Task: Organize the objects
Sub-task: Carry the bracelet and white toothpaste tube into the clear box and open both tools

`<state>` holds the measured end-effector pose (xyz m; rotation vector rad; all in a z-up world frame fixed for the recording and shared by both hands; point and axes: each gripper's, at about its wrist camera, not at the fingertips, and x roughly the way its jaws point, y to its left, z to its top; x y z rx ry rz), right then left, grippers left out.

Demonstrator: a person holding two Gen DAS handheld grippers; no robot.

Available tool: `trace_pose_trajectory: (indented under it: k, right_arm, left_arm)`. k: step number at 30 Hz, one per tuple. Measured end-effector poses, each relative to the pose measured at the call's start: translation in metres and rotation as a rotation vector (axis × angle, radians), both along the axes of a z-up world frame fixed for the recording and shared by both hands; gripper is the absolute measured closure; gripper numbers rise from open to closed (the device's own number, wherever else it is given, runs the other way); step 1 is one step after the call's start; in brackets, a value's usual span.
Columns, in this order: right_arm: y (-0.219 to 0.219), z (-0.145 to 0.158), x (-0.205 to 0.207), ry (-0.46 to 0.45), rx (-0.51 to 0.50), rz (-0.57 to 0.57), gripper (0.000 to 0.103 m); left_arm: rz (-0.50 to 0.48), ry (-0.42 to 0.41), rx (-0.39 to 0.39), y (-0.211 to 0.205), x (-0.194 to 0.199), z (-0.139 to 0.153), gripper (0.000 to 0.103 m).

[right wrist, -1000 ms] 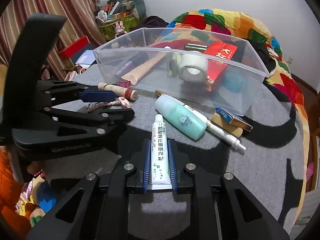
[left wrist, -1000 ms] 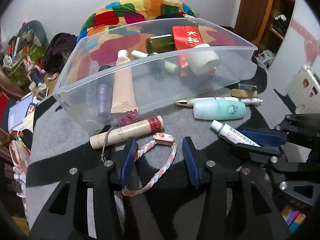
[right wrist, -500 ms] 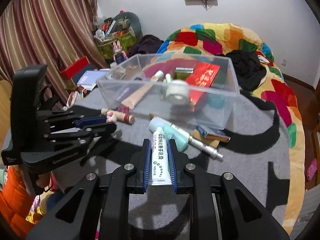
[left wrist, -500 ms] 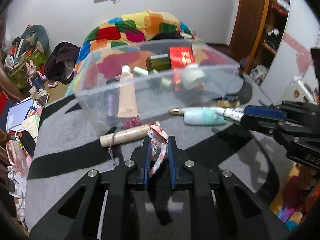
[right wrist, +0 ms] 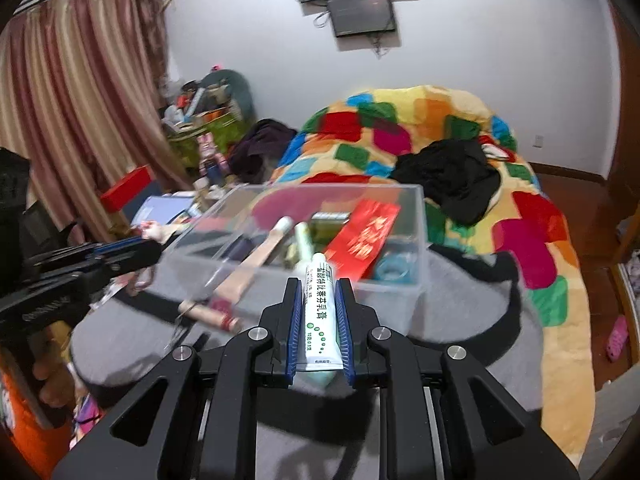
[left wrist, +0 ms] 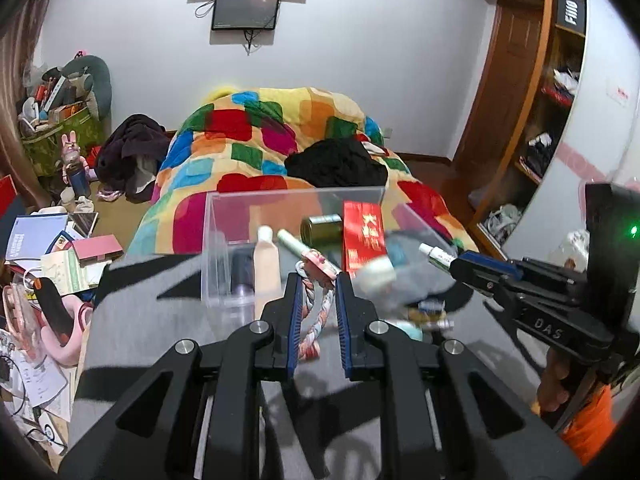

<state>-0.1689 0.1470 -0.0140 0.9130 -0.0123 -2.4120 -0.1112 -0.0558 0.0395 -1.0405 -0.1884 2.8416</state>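
Grey table point(right wrist: 460, 292): left fingers point(left wrist: 295, 312) clamped on braided cord point(left wrist: 318, 312), right fingers point(right wrist: 295, 320) on ointment tube point(right wrist: 319, 312)

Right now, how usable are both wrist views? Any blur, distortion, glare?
Left wrist: heavy fisheye bend and dark corners; clear bin and the items behind the braided cord are motion-smeared, while the left gripper stays sharp. Right wrist: same distortion; white tube label readable, bin contents and red packet blurred. No strong glare.
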Motion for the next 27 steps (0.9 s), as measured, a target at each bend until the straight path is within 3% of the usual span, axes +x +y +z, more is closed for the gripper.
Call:
trace_pose_trajectory:
  k: [6,14,16,20,24,27]
  right_arm:
    - [-0.009,-0.007,-0.031,-0.014,0.042,-0.049,0.087]
    - [-0.024,-0.022,-0.049,-0.081,0.066,-0.027,0.087]
    - [-0.026,-0.022,-0.048,-0.087,0.071,-0.019,0.084]
    - [-0.023,-0.017,-0.042,-0.08,0.061,-0.008,0.068]
    - [-0.02,-0.009,-0.033,-0.055,0.056,0.005,0.067]
    - [-0.018,-0.004,-0.022,-0.029,0.067,0.017,0.065]
  left_arm:
    - [0.035,-0.07,0.01,-0.01,-0.04,-0.009,0.087]
    - [0.023,-0.194,0.023,-0.007,-0.068,-0.039,0.084]
    - [0.014,-0.19,0.027,-0.005,-0.067,-0.04,0.081]
    - [0.004,-0.153,0.005,-0.001,-0.058,-0.031,0.068]
    - [0.001,-0.115,-0.005,0.0,-0.046,-0.02,0.066]
    - [0.004,-0.093,-0.004,-0.003,-0.035,-0.014,0.058]
